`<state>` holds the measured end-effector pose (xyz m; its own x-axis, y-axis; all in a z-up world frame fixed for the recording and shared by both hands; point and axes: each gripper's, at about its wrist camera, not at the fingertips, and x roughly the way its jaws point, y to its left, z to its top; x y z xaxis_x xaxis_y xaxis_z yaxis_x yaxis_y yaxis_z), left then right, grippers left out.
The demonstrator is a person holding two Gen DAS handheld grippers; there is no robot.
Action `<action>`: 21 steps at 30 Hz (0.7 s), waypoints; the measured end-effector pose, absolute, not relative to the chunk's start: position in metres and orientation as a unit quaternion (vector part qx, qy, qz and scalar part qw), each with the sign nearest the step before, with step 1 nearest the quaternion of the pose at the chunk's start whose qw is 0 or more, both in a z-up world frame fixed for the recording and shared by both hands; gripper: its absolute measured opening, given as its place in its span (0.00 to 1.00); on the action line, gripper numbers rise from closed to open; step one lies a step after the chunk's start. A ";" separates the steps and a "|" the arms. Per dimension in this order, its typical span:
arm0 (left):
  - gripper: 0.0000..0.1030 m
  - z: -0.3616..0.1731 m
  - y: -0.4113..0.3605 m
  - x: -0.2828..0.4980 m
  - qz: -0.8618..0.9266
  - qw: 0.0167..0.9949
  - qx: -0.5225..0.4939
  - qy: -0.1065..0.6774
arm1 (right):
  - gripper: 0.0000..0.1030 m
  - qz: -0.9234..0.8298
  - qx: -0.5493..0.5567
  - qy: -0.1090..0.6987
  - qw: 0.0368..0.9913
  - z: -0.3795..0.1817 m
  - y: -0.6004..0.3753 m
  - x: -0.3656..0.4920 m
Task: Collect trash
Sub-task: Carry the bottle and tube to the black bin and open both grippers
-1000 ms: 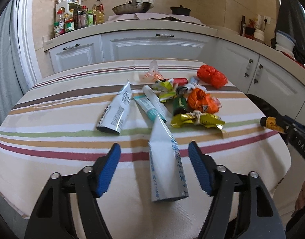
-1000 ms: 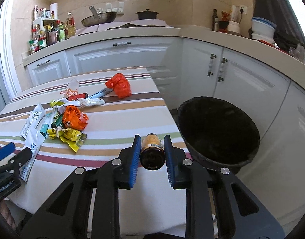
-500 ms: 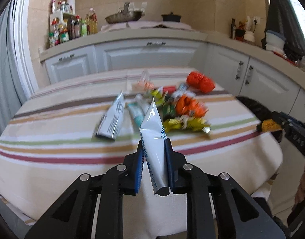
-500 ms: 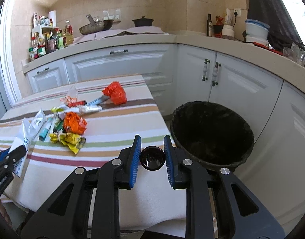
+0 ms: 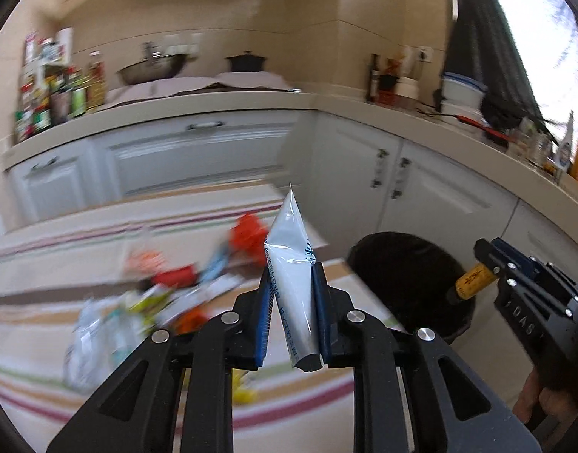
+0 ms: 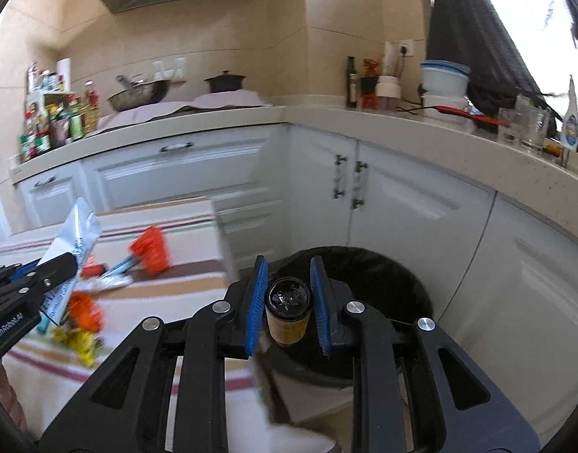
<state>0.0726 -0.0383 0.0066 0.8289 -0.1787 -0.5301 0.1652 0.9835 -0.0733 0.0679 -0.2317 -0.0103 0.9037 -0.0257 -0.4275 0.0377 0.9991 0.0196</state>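
Left hand-held gripper [image 5: 292, 313]: blue pads pinching a white squeezed tube [image 5: 290, 264], crimped end up, raised above the striped bench [image 5: 43, 370]. Right hand-held gripper [image 6: 289, 298]: pinching a small brown bottle [image 6: 289, 311], dark cap toward the camera, over the black-lined bin [image 6: 383, 275] beside the bench. Remaining wrappers [image 5: 168, 294]: scattered on the bench, blurred.

White tube [image 5: 293, 264] with blue print; amber bottle [image 6: 289, 315], black cap; black bin [image 6: 368, 275]; cloth [image 5: 43, 324] striped cream, brown, red, green; blue pads [image 6: 256, 302] on black grippers; white cabinets [image 6: 402, 204].
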 end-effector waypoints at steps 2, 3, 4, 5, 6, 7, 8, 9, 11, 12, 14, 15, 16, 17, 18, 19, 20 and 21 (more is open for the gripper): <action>0.20 0.007 -0.057 0.090 -0.106 0.954 -0.006 0.280 | 0.22 -0.023 0.020 0.220 0.975 -0.012 -0.244 0.078; 0.20 0.005 -0.067 0.098 -0.112 0.953 -0.001 0.283 | 0.22 -0.029 0.024 0.221 0.974 -0.014 -0.252 0.085; 0.20 0.003 -0.076 0.107 -0.118 0.951 0.004 0.287 | 0.22 -0.035 0.027 0.223 0.974 -0.016 -0.260 0.092; 0.20 0.001 -0.085 0.116 -0.126 0.948 0.006 0.293 | 0.22 -0.038 0.029 0.225 0.973 -0.017 -0.265 0.096; 0.20 -0.002 -0.094 0.125 -0.131 0.945 0.008 0.299 | 0.22 -0.043 0.034 0.226 0.973 -0.019 -0.274 0.104; 0.20 -0.004 -0.099 0.131 -0.134 0.944 0.011 0.301 | 0.22 -0.047 0.037 0.226 0.972 -0.021 -0.280 0.109; 0.20 -0.007 -0.109 0.139 -0.137 0.942 0.017 0.305 | 0.22 -0.052 0.038 0.227 0.972 -0.023 -0.288 0.115; 0.20 -0.010 -0.115 0.145 -0.139 0.940 0.020 0.310 | 0.22 -0.055 0.039 0.229 0.971 -0.024 -0.292 0.119; 0.20 -0.018 -0.129 0.157 -0.143 0.936 0.029 0.321 | 0.22 -0.061 0.043 0.234 0.969 -0.029 -0.303 0.130; 0.20 -0.022 -0.134 0.162 -0.145 0.934 0.033 0.326 | 0.22 -0.064 0.045 0.236 0.969 -0.033 -0.309 0.136; 0.20 -0.030 -0.144 0.171 -0.148 0.929 0.040 0.337 | 0.22 -0.067 0.044 0.241 0.967 -0.039 -0.316 0.144; 0.20 -0.033 -0.149 0.176 -0.148 0.927 0.044 0.342 | 0.22 -0.068 0.044 0.244 0.966 -0.042 -0.319 0.149; 0.20 -0.038 -0.153 0.180 -0.150 0.924 0.047 0.348 | 0.22 -0.069 0.043 0.248 0.965 -0.046 -0.322 0.152; 0.21 -0.040 -0.158 0.184 -0.150 0.922 0.050 0.353 | 0.22 -0.070 0.043 0.251 0.965 -0.049 -0.324 0.156; 0.22 -0.043 -0.161 0.188 -0.150 0.920 0.054 0.358 | 0.22 -0.072 0.042 0.254 0.964 -0.053 -0.326 0.160; 0.22 -0.046 -0.165 0.192 -0.150 0.917 0.058 0.364 | 0.22 -0.073 0.043 0.257 0.963 -0.056 -0.327 0.164; 0.22 -0.050 -0.168 0.195 -0.152 0.915 0.061 0.369 | 0.22 -0.069 0.045 0.263 0.961 -0.061 -0.330 0.169; 0.28 -0.052 -0.170 0.198 -0.149 0.913 0.063 0.374 | 0.22 -0.067 0.047 0.268 0.960 -0.064 -0.330 0.173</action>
<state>0.1980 -0.1704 -0.0525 0.6763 -0.2255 -0.7013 0.3190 0.9477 0.0029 0.1728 -0.3299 -0.0635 0.8475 -0.1027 -0.5208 0.1528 0.9868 0.0541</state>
